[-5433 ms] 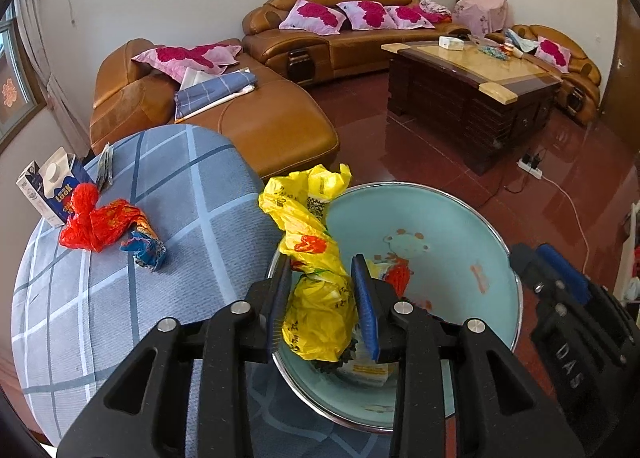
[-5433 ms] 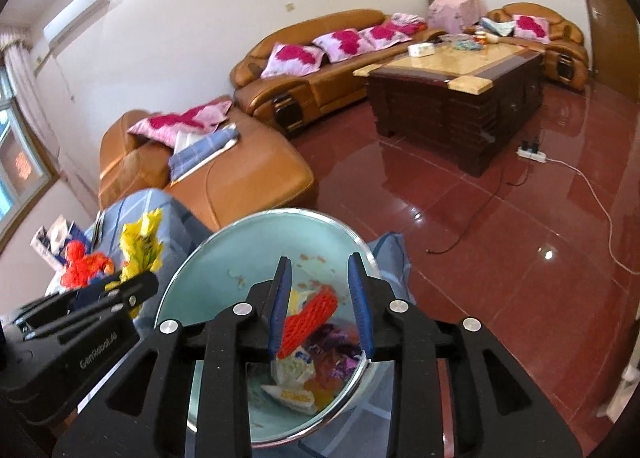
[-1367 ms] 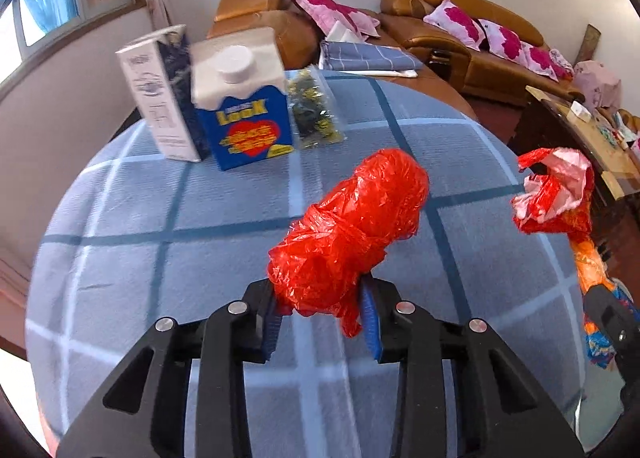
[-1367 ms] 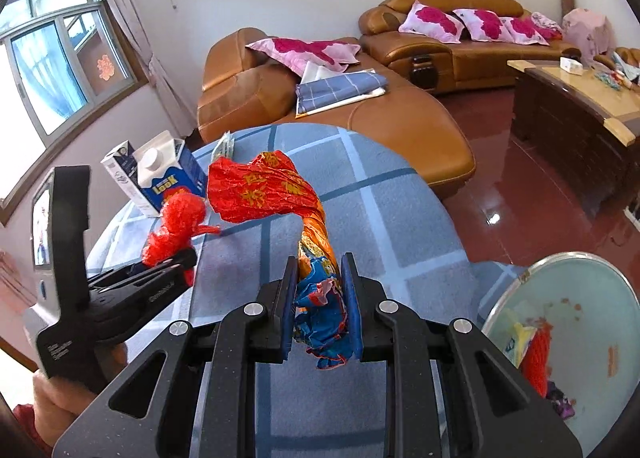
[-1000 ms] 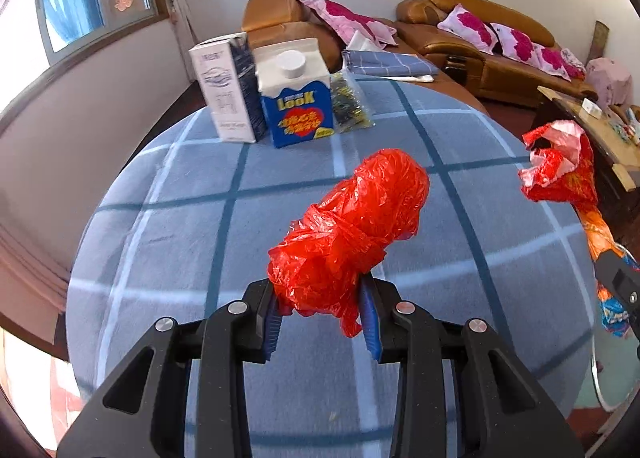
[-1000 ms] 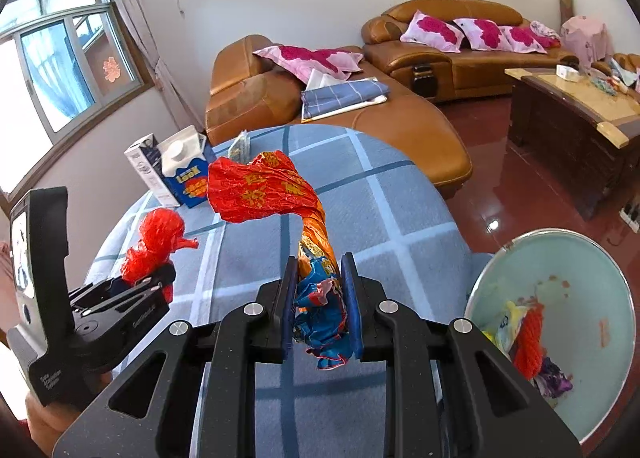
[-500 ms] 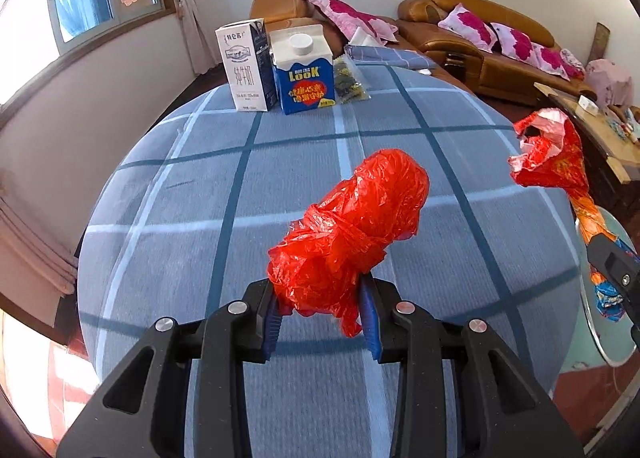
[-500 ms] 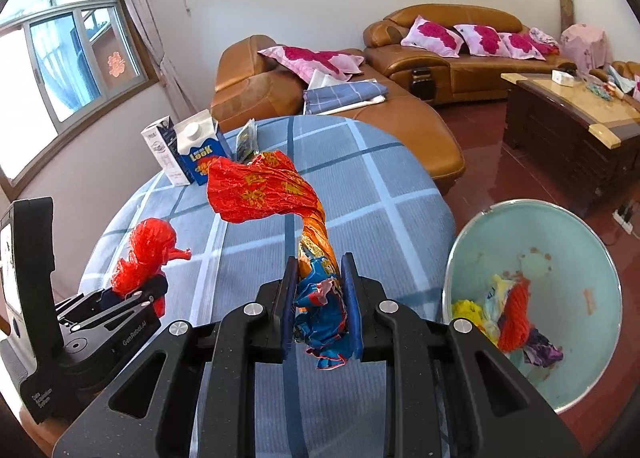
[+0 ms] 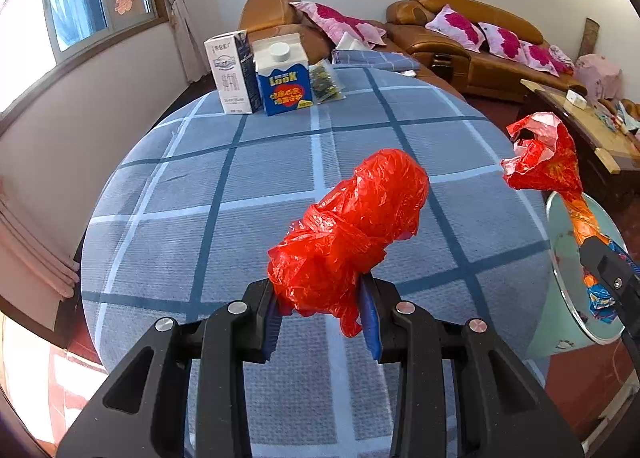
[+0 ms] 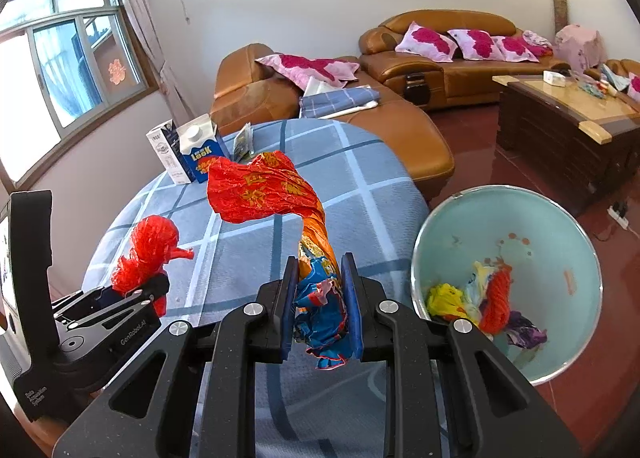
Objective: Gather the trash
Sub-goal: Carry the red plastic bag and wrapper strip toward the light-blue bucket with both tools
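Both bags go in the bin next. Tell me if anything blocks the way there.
Nothing visible does. The bin stands open beside the table, with only trash at its bottom; both bags are held up above the cloth.

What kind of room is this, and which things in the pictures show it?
Most likely the living room of a home. A brown leather sofa with pink flowered cushions stands along the wall, a dark wooden coffee table stands before it, and a round table has a checked cloth.
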### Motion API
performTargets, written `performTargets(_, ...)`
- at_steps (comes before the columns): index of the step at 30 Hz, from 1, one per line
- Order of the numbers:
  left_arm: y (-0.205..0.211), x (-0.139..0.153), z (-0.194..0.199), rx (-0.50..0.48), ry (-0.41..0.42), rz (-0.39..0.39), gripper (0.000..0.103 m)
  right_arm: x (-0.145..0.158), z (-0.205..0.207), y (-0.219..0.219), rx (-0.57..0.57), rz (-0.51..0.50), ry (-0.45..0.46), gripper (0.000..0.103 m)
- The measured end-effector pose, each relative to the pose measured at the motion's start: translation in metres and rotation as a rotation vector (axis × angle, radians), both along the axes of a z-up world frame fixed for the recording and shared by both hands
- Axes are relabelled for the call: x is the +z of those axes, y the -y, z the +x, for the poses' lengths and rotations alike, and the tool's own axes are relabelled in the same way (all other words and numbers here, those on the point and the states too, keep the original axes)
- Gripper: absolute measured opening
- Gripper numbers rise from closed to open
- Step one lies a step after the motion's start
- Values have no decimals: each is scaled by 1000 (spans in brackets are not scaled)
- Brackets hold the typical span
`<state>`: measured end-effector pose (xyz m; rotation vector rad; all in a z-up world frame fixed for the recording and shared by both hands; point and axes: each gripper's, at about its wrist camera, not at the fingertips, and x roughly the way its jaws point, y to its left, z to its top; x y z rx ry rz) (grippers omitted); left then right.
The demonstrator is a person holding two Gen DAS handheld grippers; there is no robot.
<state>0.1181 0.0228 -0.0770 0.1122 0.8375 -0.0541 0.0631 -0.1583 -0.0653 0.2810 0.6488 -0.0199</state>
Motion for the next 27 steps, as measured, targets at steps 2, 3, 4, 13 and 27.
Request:
performTargets(2, 3, 2, -3, -5, 3, -2, 33, 1, -4, 4, -6, 2, 4, 22)
performTargets(3, 5, 3, -5, -7, 5, -2, 33, 1, -6, 5, -9, 3, 6, 22)
performTargets(4, 7, 4, -7, -10, 8, -1, 33, 2, -8, 7, -14, 5, 8, 22)
performTargets(13, 22, 11, -18, -32, 26, 10, 33, 3, -24, 21, -40, 10, 24, 22)
performTargets(27, 47, 20, -30, -75, 46, 15, 33, 5, -42, 46, -105, 24, 45, 22)
